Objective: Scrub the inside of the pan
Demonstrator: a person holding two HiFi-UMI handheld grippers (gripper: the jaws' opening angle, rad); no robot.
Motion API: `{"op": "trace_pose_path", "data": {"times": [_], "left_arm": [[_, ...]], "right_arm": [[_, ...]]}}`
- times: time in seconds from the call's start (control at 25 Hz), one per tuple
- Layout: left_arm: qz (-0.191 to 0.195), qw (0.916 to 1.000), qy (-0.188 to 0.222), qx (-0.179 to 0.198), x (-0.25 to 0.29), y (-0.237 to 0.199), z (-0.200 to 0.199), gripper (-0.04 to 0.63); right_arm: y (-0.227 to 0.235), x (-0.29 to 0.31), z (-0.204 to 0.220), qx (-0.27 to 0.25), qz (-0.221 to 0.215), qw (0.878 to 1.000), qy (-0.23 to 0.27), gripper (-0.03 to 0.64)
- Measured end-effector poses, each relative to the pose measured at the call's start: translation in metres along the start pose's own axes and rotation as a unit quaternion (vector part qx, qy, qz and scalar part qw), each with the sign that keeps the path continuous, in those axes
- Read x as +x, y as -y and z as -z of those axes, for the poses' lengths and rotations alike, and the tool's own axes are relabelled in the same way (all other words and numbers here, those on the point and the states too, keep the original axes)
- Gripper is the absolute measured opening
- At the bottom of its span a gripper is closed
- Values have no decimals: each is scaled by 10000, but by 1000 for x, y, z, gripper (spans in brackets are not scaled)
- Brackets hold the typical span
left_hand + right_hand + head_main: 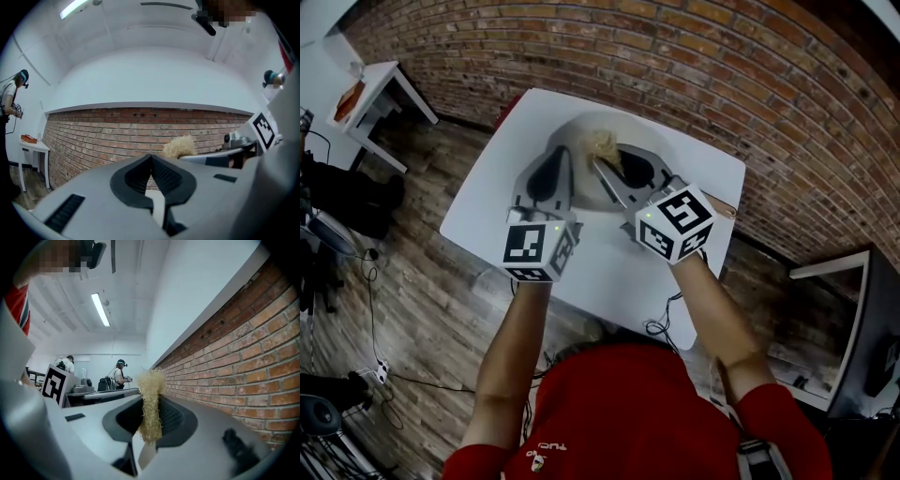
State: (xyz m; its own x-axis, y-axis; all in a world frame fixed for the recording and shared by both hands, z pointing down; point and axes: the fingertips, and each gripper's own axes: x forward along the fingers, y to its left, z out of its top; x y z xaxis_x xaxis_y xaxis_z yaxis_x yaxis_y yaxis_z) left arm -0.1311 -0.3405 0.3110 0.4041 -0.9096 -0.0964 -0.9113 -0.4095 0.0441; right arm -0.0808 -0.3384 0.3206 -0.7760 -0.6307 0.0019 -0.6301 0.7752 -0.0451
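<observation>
In the head view a pale round pan (581,131) sits on the white table (487,202), mostly hidden behind both grippers. My right gripper (602,161) is shut on a straw-coloured scrubber (602,142), which hangs over the pan's middle. In the right gripper view the scrubber (151,404) is pinched between the black pads and sticks out past the tips. My left gripper (561,159) is just left of it, shut with nothing between its fingers (151,158). The left gripper view shows the scrubber (179,146) to its right. Neither gripper view shows the pan.
A brick wall (694,84) runs close behind the table. A small white side table (380,89) stands far left with an orange item on it. Cables (370,309) and dark gear lie on the wood floor at left. Another table edge (825,267) is at right.
</observation>
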Motion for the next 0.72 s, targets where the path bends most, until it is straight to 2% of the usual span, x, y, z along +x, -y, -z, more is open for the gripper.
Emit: {"op": "trace_pose_path", "data": {"times": [0.72], "left_arm": [[89, 10000, 23, 25, -2, 20, -2, 14]], "right_arm": [[3, -21, 0, 38, 108, 9999, 7, 86]]}}
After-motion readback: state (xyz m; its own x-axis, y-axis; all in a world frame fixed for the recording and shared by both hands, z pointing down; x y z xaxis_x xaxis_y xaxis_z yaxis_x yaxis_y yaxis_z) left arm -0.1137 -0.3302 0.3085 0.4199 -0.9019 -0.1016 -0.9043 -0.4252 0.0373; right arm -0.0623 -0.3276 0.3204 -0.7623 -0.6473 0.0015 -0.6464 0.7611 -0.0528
